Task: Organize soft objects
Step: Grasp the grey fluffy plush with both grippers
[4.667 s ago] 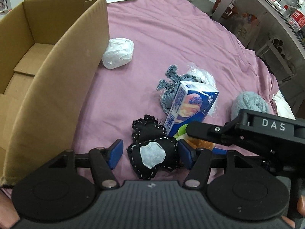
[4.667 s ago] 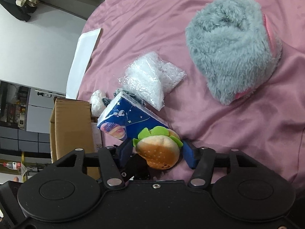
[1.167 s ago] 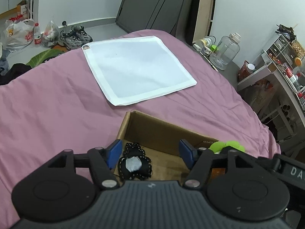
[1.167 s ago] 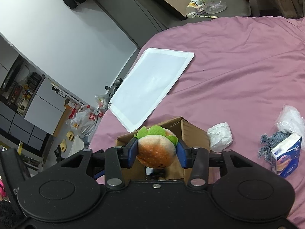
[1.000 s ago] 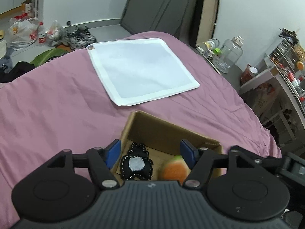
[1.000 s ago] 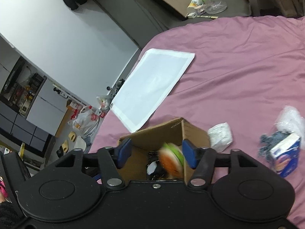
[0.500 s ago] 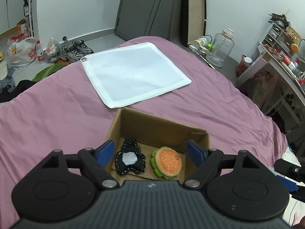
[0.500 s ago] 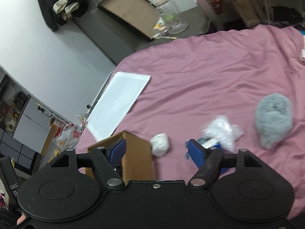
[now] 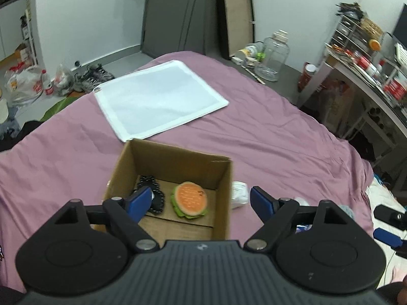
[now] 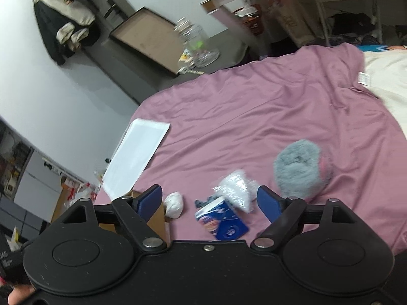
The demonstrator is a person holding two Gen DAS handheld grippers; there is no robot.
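Resting in the cardboard box point(image 9: 223, 190): burger plush point(image 9: 189, 199), black plush point(image 9: 154, 192).

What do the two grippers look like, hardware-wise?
Both match: the left gripper and right gripper each have a black ribbed body, two round black discs, black linkage arms with silver pivot screws, and blue finger pads. No cables or sleeves are clearly visible.

Left wrist view looks down into the cardboard box point(image 9: 223, 178); right, tilted, shares its corner point(image 10: 157, 216).
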